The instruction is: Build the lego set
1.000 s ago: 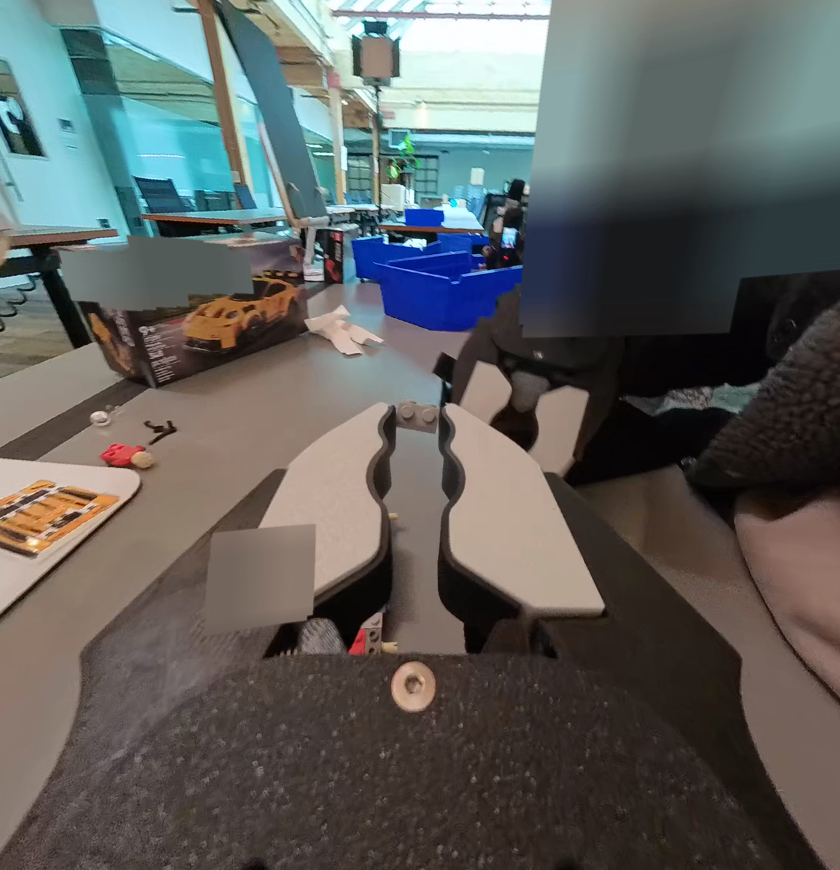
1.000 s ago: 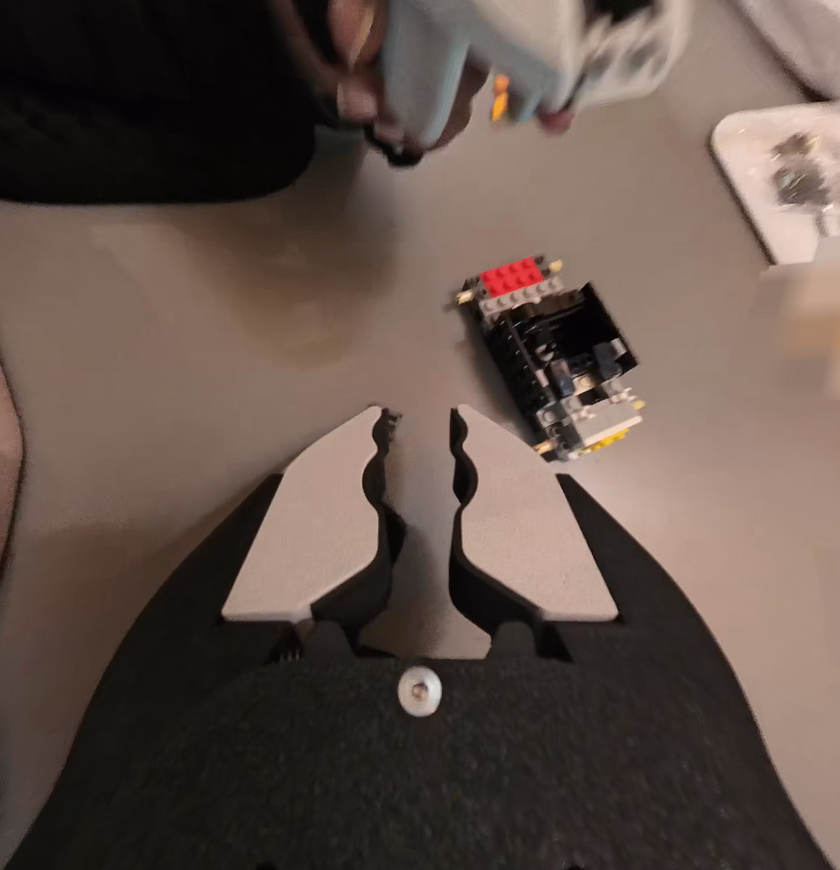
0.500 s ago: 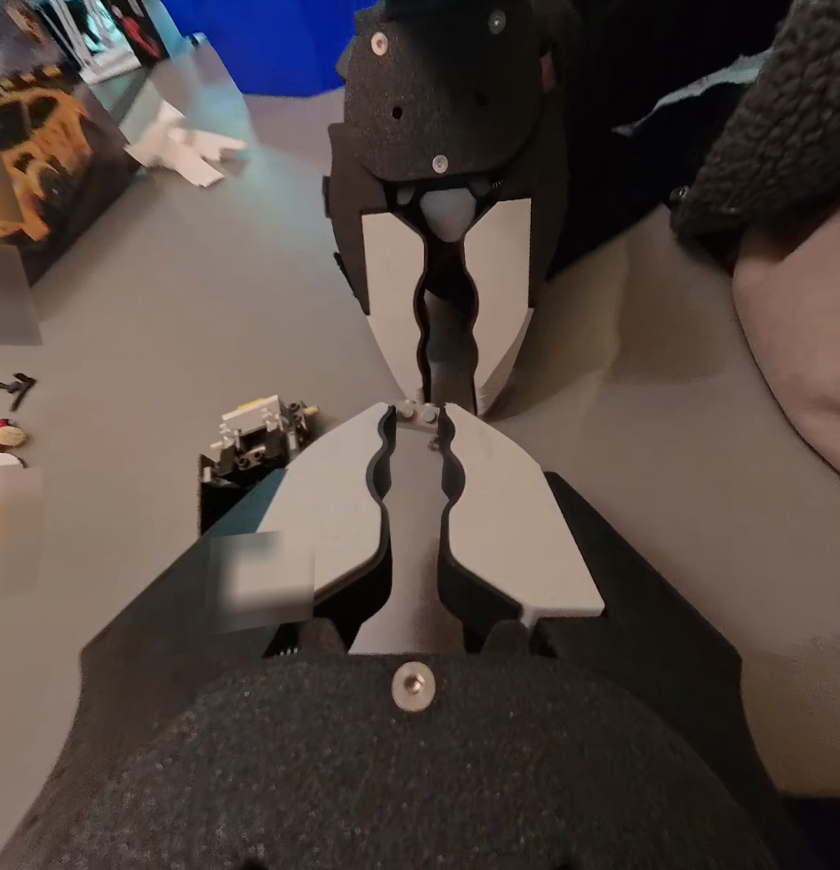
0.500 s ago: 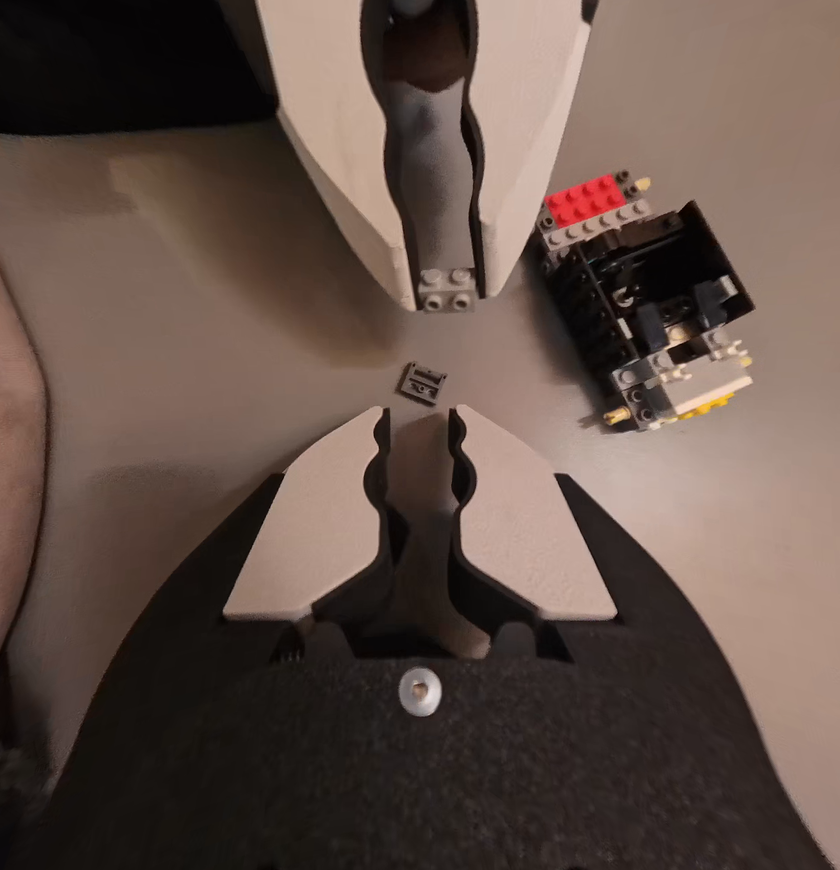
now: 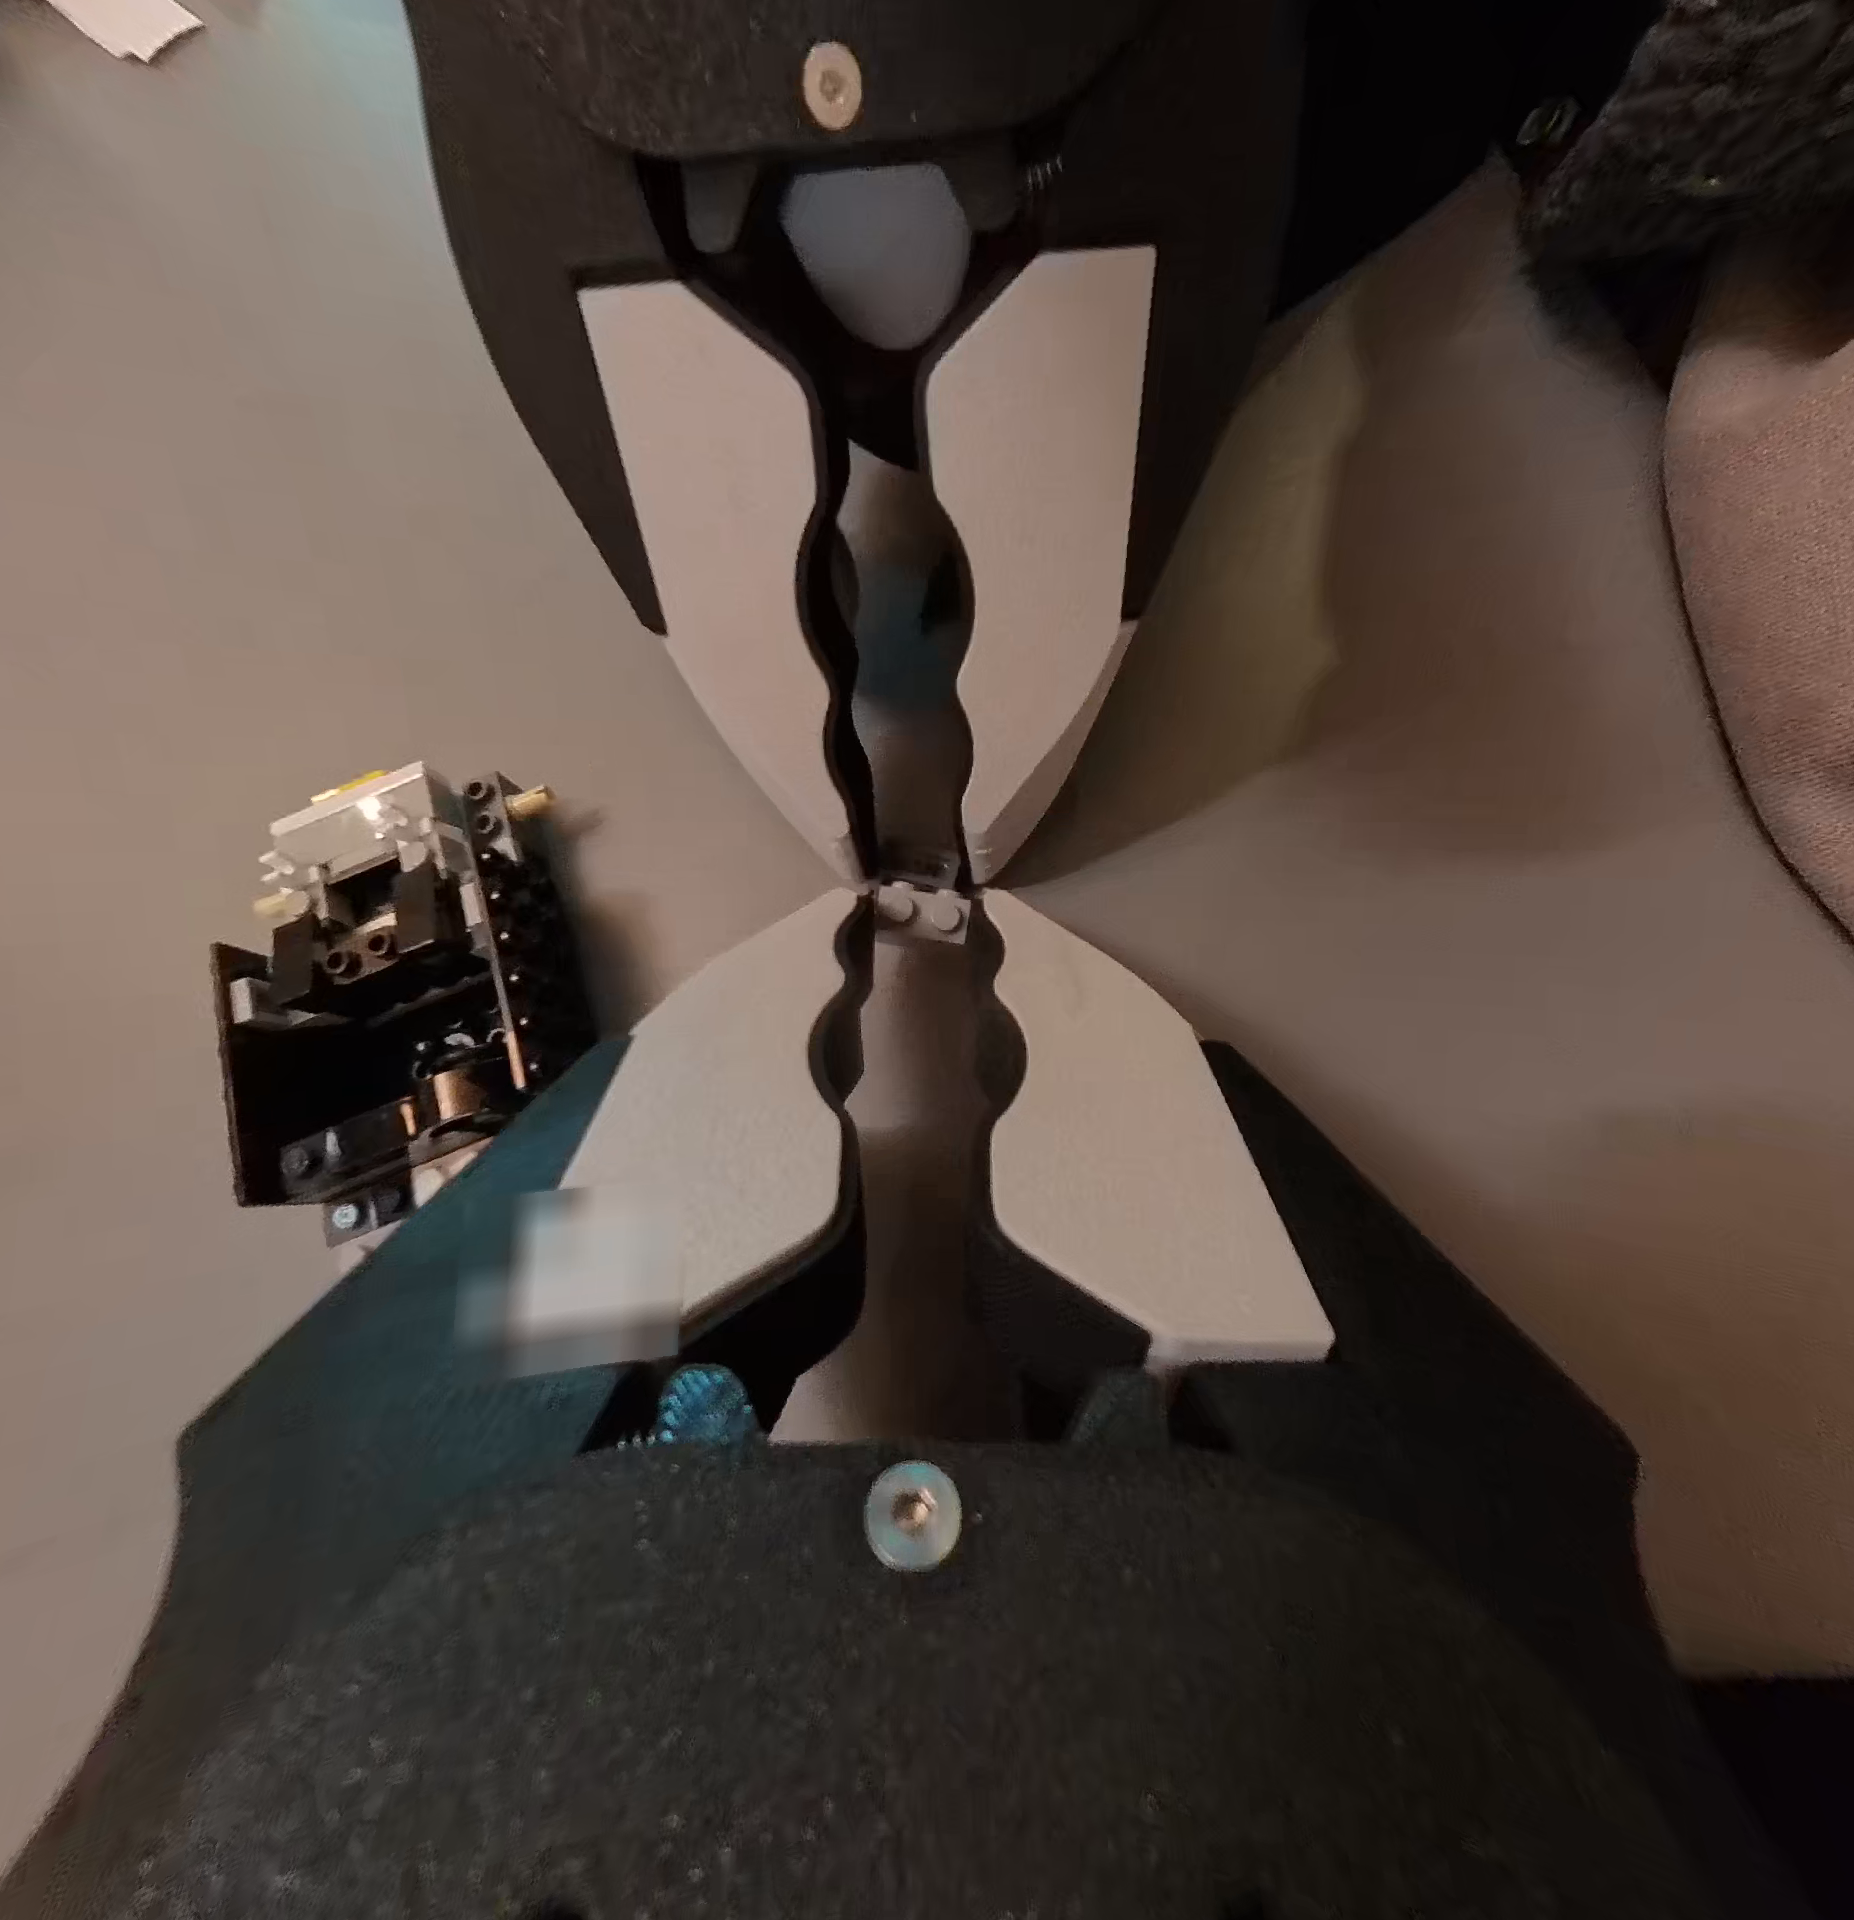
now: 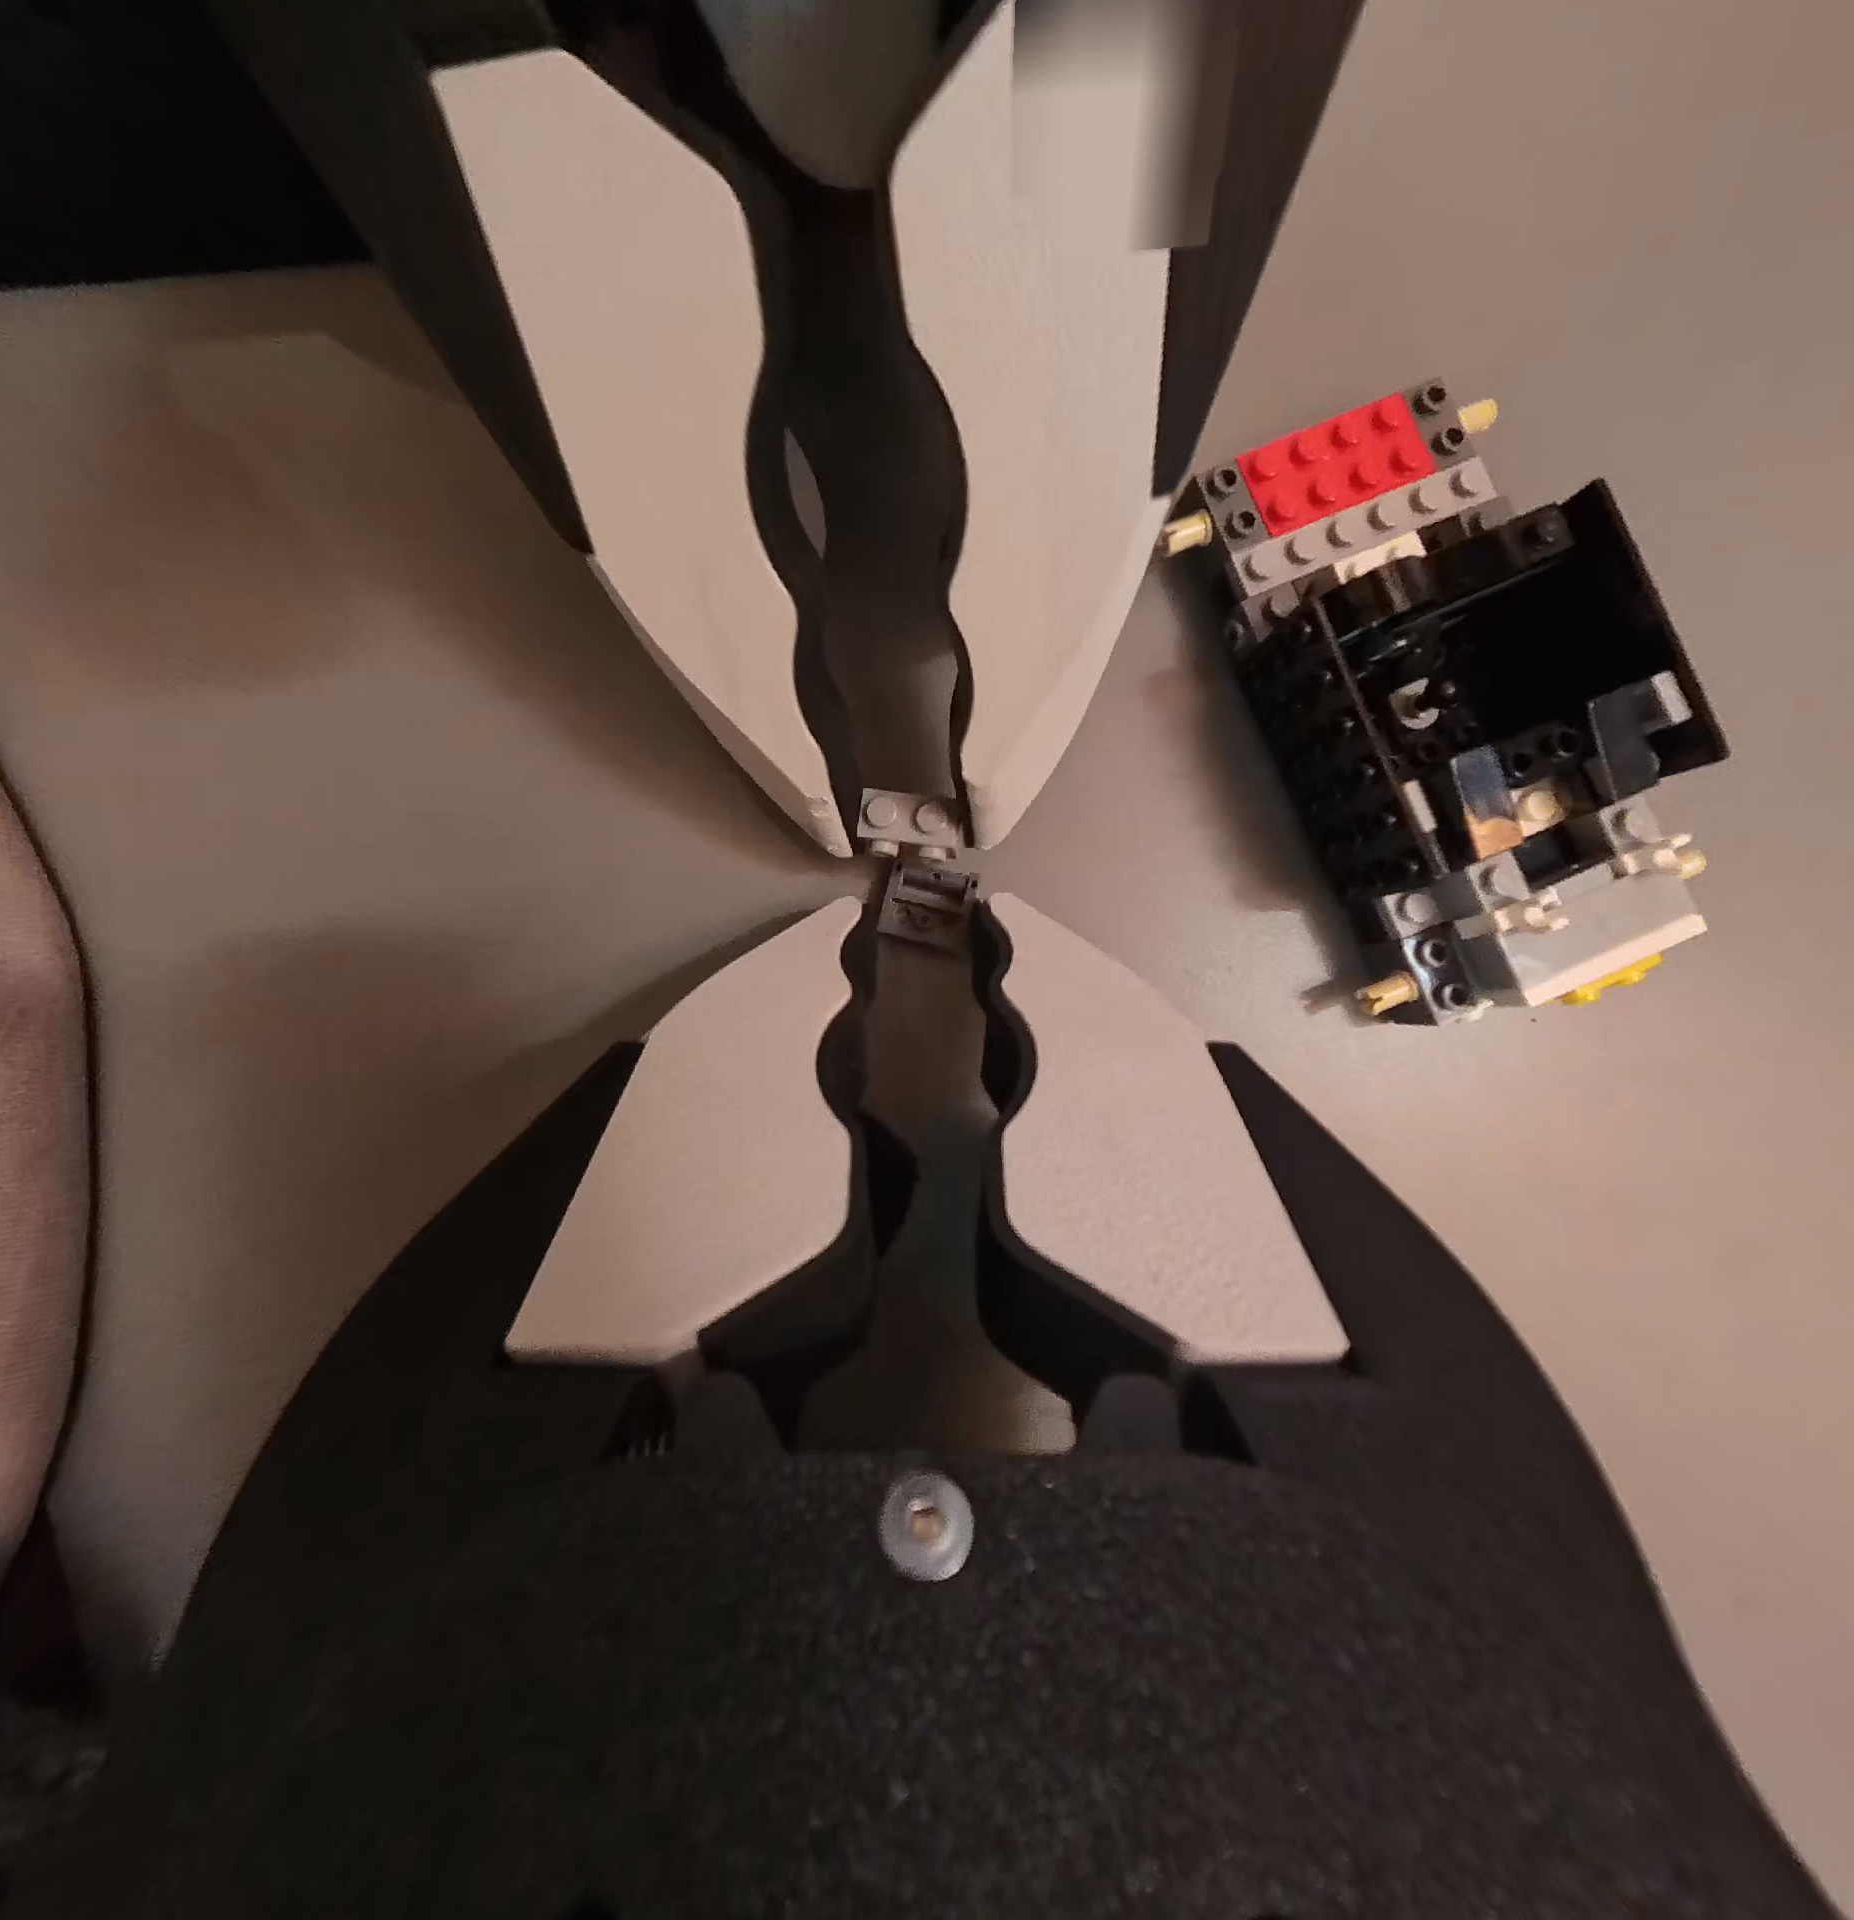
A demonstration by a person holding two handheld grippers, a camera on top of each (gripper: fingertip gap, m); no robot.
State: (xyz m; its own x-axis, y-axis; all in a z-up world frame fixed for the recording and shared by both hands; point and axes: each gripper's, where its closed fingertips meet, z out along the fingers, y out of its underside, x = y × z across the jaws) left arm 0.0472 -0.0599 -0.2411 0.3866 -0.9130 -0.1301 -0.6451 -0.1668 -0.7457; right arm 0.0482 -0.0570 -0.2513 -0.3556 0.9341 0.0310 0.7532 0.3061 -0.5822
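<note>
My left gripper (image 5: 918, 920) is shut on a small light grey two-stud brick (image 5: 925, 914). My right gripper (image 6: 925, 914) is shut on a small dark grey piece (image 6: 921, 906). The two grippers meet tip to tip just above the grey table (image 6: 1525, 1299), and the two pieces touch. In the right wrist view the left gripper (image 6: 907, 821) comes in from the top with the light grey brick (image 6: 907, 816). In the left wrist view the right gripper (image 5: 915, 862) comes in from the top. The part-built black, grey and red lego model (image 6: 1442, 727) lies beside them; it also shows in the left wrist view (image 5: 383, 1008).
A person's clothed limb lies along the table edge (image 5: 1796, 675), also seen in the right wrist view (image 6: 9, 987). A dark fuzzy sleeve (image 5: 1681, 125) is at the upper right. A scrap of white paper (image 5: 123, 21) lies at the far left. The grippers are tip to tip, or close to it.
The left gripper has tilted down toward the table with its brick. The dark grey piece lay on the table in front of the right gripper; now it sits between its fingertips. The grippers have closed in tip to tip.
</note>
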